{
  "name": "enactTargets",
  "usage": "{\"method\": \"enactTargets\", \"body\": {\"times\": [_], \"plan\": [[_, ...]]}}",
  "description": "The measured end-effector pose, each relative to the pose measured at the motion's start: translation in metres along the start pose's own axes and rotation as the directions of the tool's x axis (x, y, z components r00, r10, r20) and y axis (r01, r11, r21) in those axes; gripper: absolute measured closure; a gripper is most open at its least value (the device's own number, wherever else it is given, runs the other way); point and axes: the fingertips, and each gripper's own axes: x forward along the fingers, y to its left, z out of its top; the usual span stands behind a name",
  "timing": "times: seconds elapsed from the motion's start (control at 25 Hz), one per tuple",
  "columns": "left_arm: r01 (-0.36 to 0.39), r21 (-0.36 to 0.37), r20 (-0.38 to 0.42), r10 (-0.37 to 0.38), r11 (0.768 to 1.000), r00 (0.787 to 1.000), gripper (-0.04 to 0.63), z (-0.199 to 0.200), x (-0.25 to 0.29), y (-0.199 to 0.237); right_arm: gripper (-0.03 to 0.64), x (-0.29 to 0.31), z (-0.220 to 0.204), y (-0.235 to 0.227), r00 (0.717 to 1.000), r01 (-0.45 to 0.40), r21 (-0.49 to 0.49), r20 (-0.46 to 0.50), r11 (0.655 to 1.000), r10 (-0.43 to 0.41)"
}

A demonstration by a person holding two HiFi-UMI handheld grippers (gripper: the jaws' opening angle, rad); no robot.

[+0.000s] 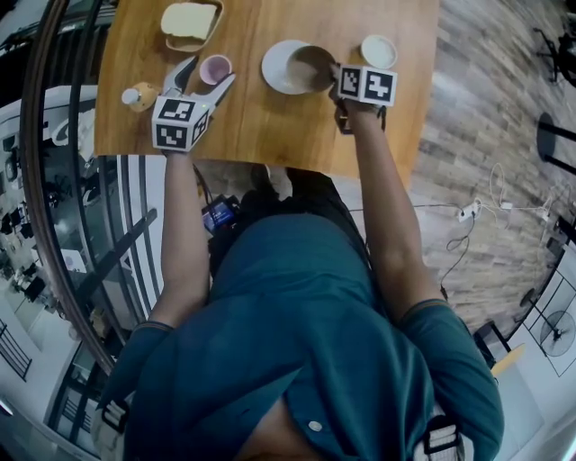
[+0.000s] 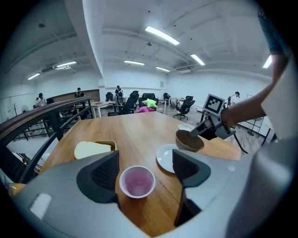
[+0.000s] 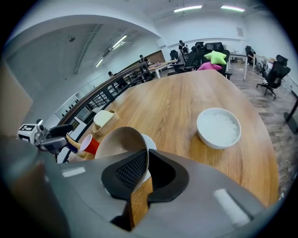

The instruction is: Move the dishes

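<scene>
Desk (image 3: pixel 186 102): warm wood with straight grain and a smooth top.

Right gripper (image 3: pixel 145 162): ribbed black fingers pinch the thin rim of a round brown bowl (image 3: pixel 118 139). The bowl is matt, paler inside, and tilted over a flat white plate (image 1: pixel 277 65).

Left gripper (image 2: pixel 145 163): fingers spread wide. A small round cup (image 2: pixel 137 182), pink inside, stands on the desk between them, touched by neither.

A shallow white bowl (image 3: pixel 218 128) with a thick rim sits well apart on the right. At the far left is a tan tray (image 1: pixel 214 20) holding a pale, rounded block (image 1: pixel 187 18).
</scene>
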Motion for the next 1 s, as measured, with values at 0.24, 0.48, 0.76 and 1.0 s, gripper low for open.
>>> {"method": "enactTargets", "body": {"times": [0.24, 0.48, 0.76, 1.0], "plan": [[-0.002, 0.011, 0.011, 0.002, 1.0, 1.0, 0.239, 0.007, -0.001, -0.005, 0.592, -0.022, 0.003, -0.023, 0.999, 0.026, 0.024, 0.032, 0.999, -0.027], [-0.002, 0.02, 0.02, 0.002, 1.0, 1.0, 0.241, 0.011, -0.002, -0.012, 0.592, -0.044, 0.001, -0.046, 0.997, 0.054, 0.057, 0.058, 0.997, -0.058], [0.002, 0.027, 0.02, -0.003, 1.0, 1.0, 0.242, 0.015, -0.001, -0.017, 0.592, -0.062, -0.002, -0.066, 0.995, 0.072, 0.085, 0.069, 0.994, -0.078], [0.006, 0.033, 0.024, -0.007, 0.999, 1.0, 0.242, 0.016, 0.002, -0.018, 0.592, -0.073, -0.01, -0.089, 0.992, 0.1, 0.115, 0.07, 0.988, -0.108]]}}
